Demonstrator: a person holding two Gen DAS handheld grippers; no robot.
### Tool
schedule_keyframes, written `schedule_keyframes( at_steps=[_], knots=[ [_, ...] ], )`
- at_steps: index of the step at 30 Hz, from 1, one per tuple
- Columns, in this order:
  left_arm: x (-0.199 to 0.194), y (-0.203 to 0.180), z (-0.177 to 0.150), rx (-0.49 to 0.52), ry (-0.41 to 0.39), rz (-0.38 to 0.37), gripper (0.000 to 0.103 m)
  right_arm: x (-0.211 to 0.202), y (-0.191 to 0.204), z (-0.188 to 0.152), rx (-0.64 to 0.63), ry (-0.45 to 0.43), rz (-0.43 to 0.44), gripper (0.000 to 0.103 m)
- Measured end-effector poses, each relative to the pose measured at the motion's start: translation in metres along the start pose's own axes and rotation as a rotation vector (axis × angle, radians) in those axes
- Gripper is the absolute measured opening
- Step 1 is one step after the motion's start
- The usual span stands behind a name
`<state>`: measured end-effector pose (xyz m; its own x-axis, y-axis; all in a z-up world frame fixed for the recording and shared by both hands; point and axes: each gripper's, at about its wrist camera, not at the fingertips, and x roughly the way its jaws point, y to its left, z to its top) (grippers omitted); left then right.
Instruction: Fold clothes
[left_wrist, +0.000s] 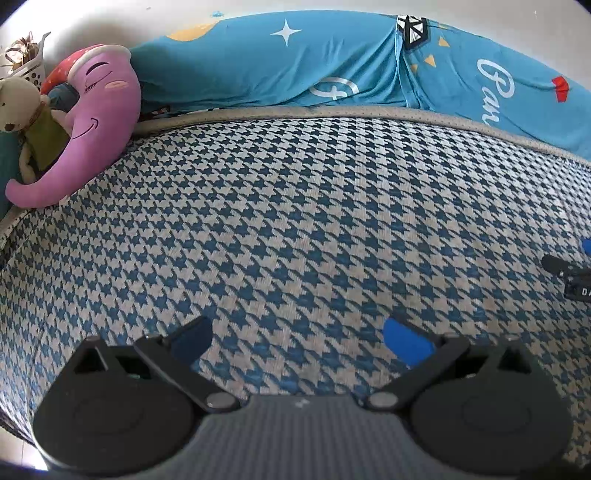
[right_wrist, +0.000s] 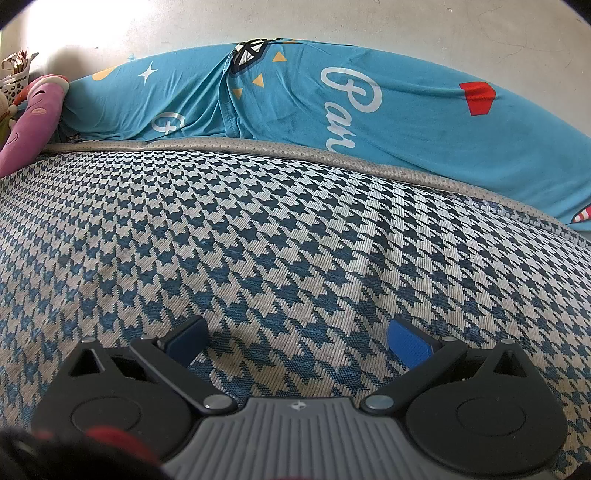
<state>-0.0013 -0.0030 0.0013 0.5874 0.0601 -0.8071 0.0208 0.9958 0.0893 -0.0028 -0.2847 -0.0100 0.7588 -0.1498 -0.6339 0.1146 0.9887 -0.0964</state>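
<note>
Two wrist views over a bed spread with a blue-and-white houndstooth woven mat (left_wrist: 295, 221). Left gripper (left_wrist: 297, 341) low over the mat, blue-padded fingers (left_wrist: 406, 341) spread wide, nothing between them; right gripper (right_wrist: 297, 339) likewise spread and empty, also visible at the right edge of the left view. No garment in view on the mat, neither laid out flat nor folded; whereabouts of the clothes to be folded impossible to tell from these views, possibly outside both. Such a bare mat consistent with either a garment yet to be brought or one already folded and carried off, so no particular step settled. Good practice for any fold here: garment laid flat in the middle of the mat, each gripper pinching a single layer at matching corners, both lifted level and together to keep the crease straight. Far side of the bed: bright blue printed bedding with white stars and lettering (right_wrist: 332, 110), bunched along the wall and well apart from both grippers. Far left corner: pink moon-shaped plush cushion (left_wrist: 99, 125), cream plush bear (left_wrist: 18, 107) leaning against it.
</note>
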Motion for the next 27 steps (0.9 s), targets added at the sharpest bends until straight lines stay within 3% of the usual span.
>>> schedule_keyframes(
  at_steps=[19, 27],
  knots=[
    [-0.048, -0.069, -0.002, 0.082, -0.021, -0.01, 0.103, 0.0, 0.0, 0.0, 0.0, 0.0, 0.0, 0.103],
    [-0.053, -0.072, -0.006, 0.113, -0.026, -0.006, 0.103, 0.0, 0.0, 0.0, 0.0, 0.0, 0.0, 0.103]
  ],
)
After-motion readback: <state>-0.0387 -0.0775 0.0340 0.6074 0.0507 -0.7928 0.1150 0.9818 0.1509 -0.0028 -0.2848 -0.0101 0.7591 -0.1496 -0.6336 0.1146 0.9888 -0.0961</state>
